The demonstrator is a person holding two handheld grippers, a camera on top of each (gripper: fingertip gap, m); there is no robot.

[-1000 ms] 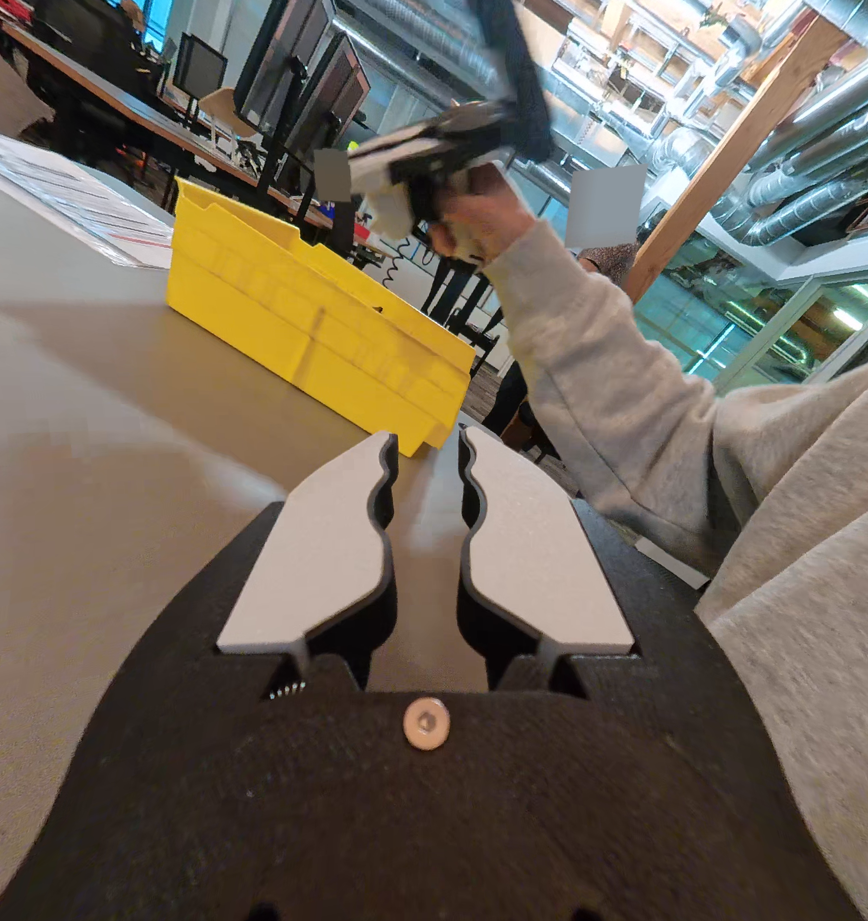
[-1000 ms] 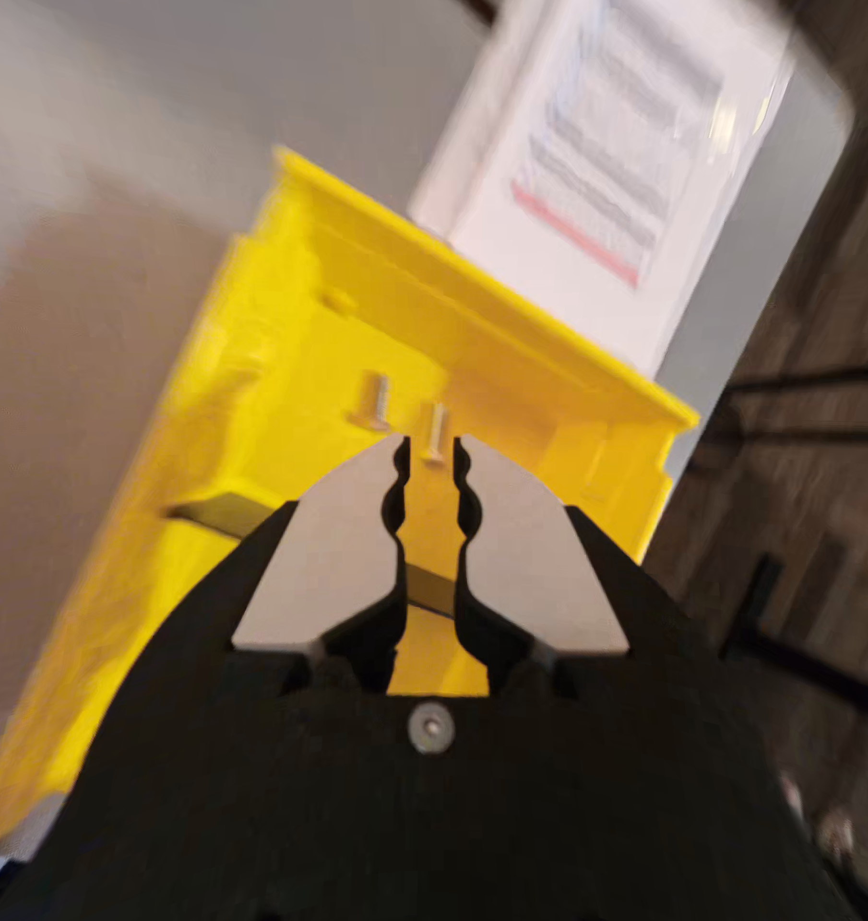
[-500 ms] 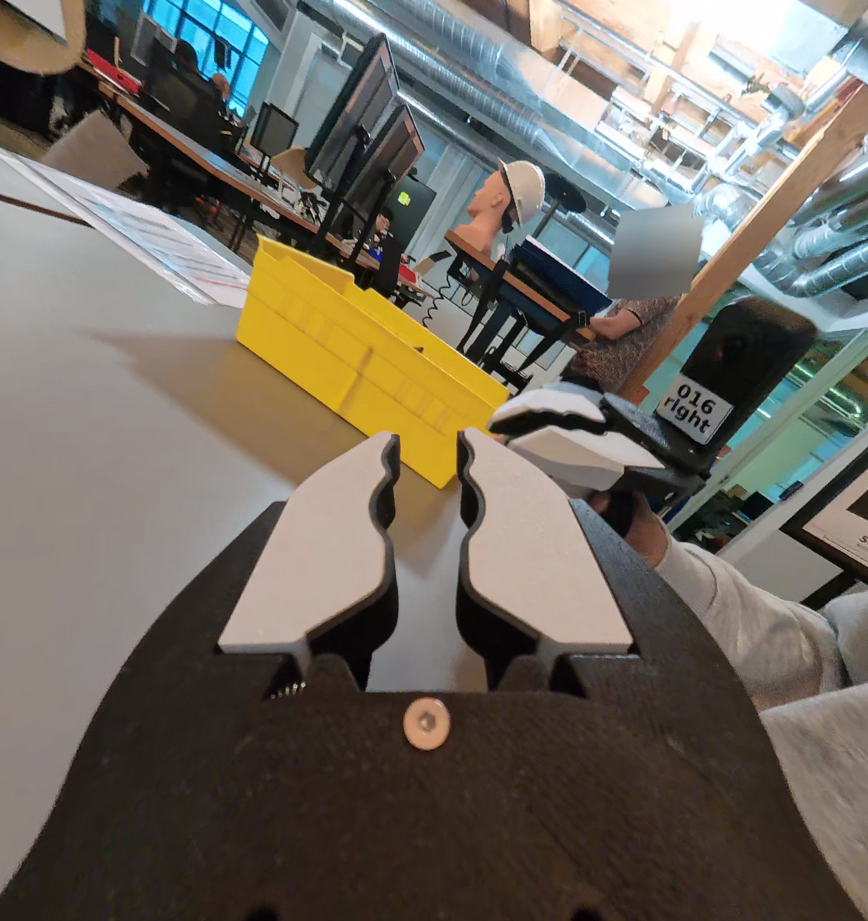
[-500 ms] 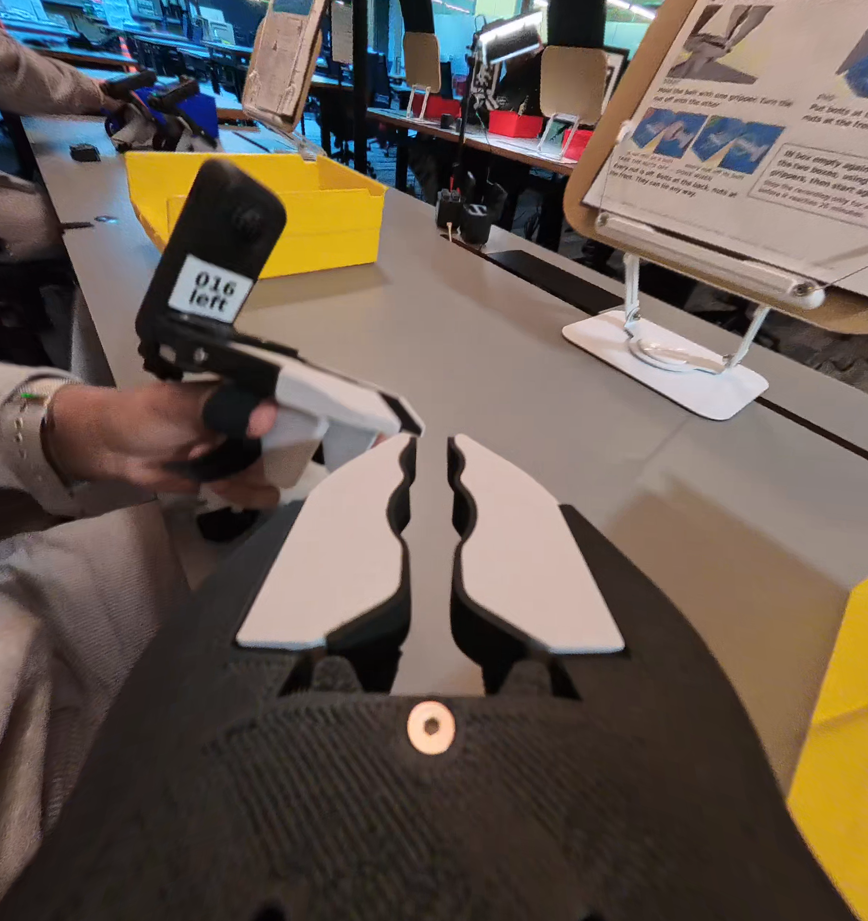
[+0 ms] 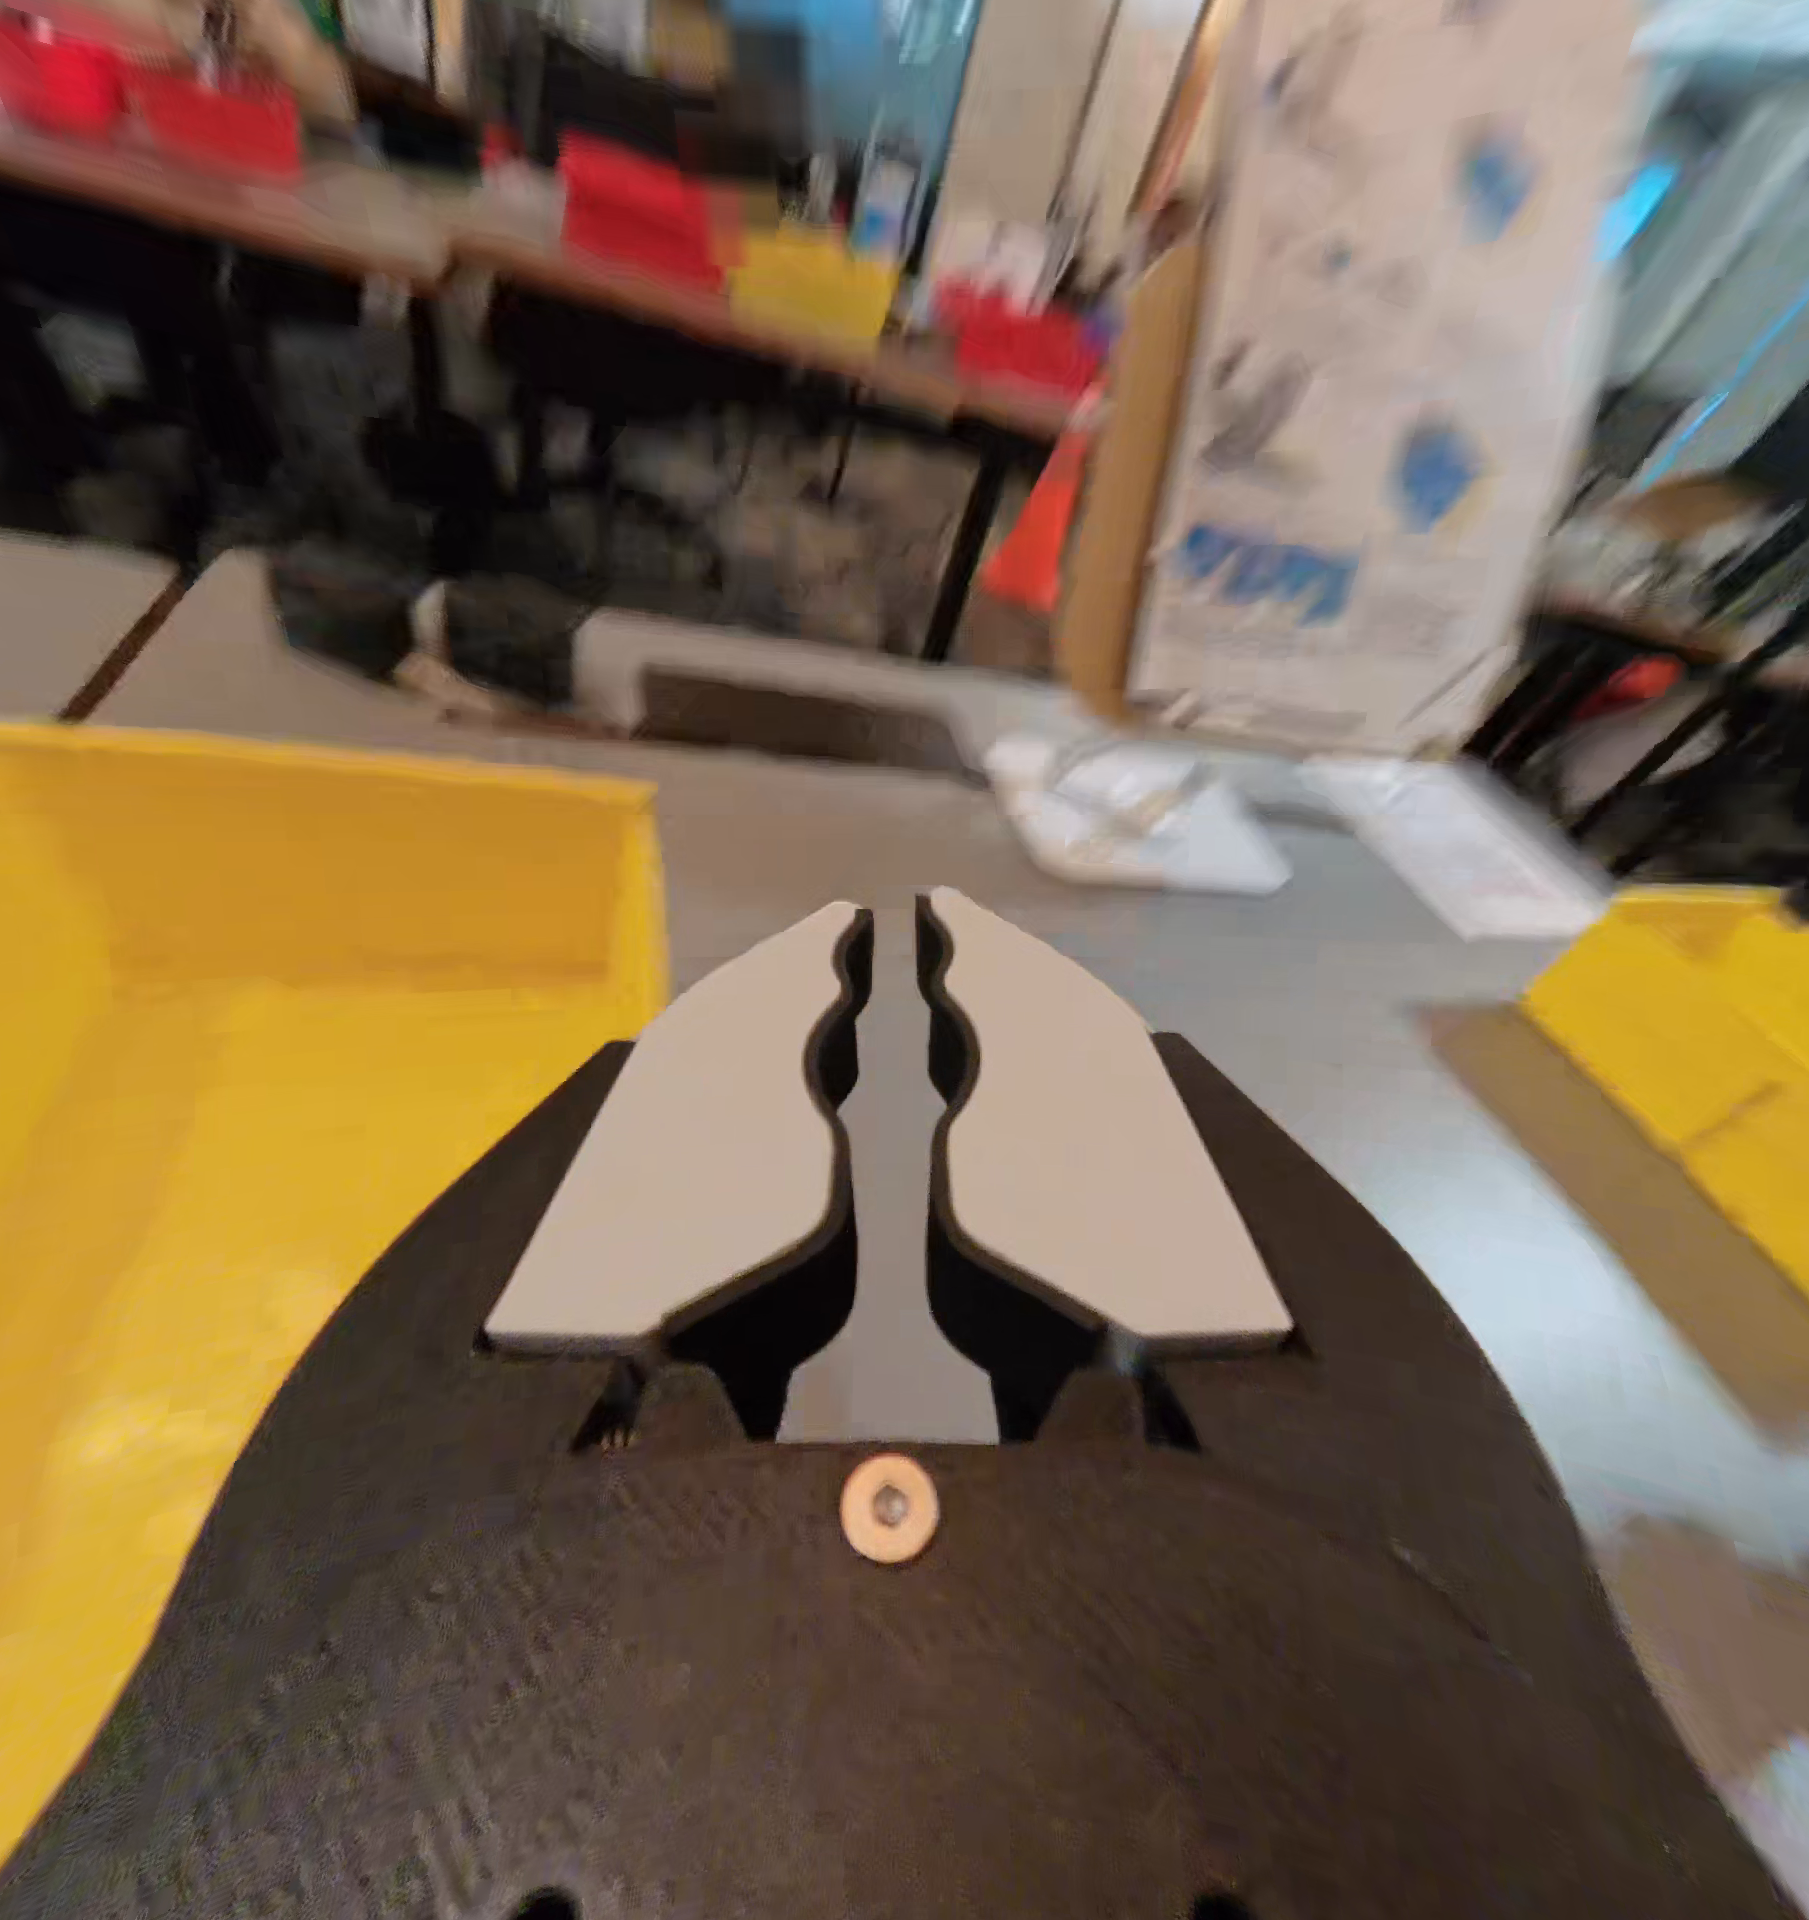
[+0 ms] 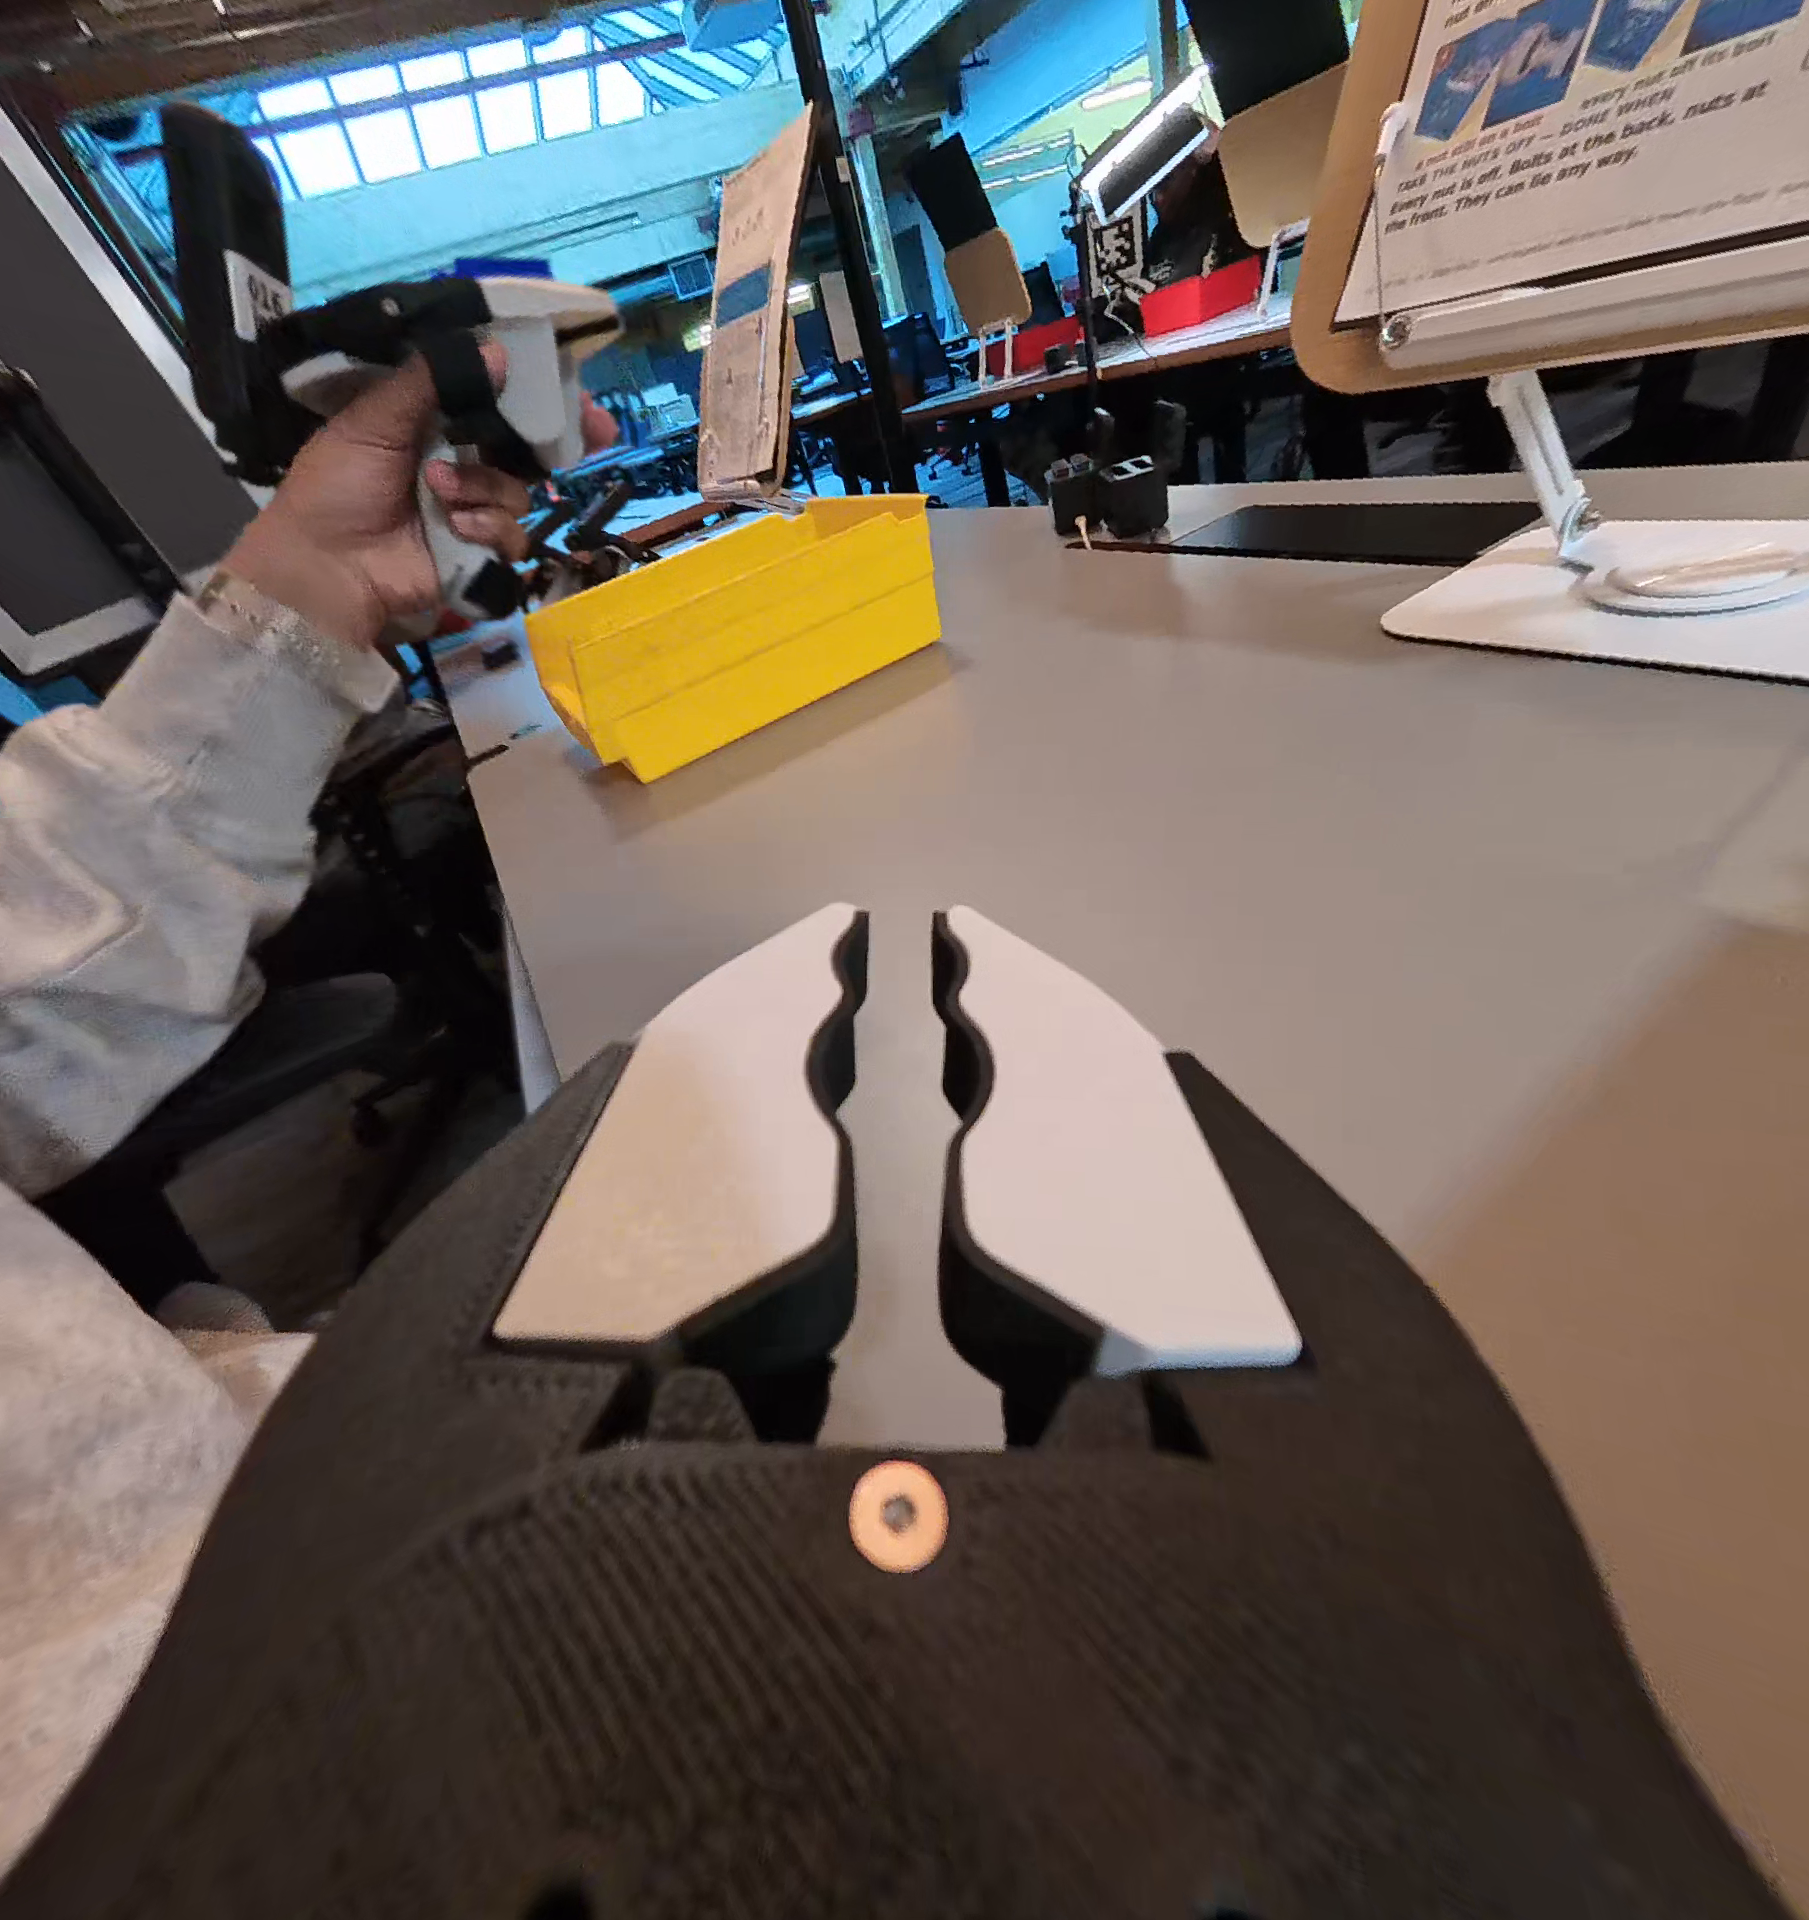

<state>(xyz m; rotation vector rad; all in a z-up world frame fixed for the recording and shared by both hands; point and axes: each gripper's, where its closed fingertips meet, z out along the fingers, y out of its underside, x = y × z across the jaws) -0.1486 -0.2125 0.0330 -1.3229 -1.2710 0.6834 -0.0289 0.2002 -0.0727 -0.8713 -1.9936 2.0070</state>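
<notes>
1. Left gripper [image 5: 887, 914]: jaws at a narrow gap, nothing between them, over the grey counter [image 5: 1243, 1039]. View is motion-blurred.
2. Two yellow bins in the left wrist view: one [image 5: 287, 935] just left of the jaws, contents unreadable; the other [image 5: 1741, 1039] to the right, cut off by the frame.
3. Right gripper [image 6: 900, 920]: jaws narrow, empty, above bare counter; a yellow bin [image 6: 744, 634] sits well beyond it.

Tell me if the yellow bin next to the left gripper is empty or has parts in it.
Empty as far as visible: the yellow bin shows bare floor and walls, though blurred, with its near part hidden.
</notes>
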